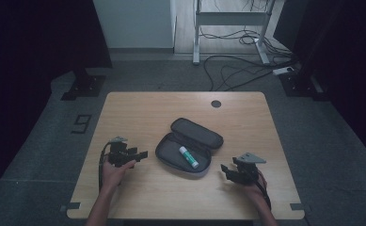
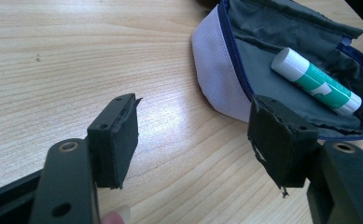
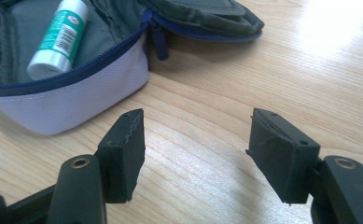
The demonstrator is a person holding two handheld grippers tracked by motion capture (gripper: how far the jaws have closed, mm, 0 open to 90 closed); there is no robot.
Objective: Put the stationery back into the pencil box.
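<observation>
A fixed camera looks forward and down on the table (image 1: 138, 106) from above. Two close cameras look low along each gripper's jaws, both catching the open case (image 2: 216, 79) and glue stick (image 3: 60, 35) mid-frame above.

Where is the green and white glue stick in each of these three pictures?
High view: glue stick lies mid-table inside the open pencil case.
Left gripper view: upper right, in the case's lining.
Right gripper view: upper left, inside the case.
Shared landmark: the case's blue zipper edge.
</observation>
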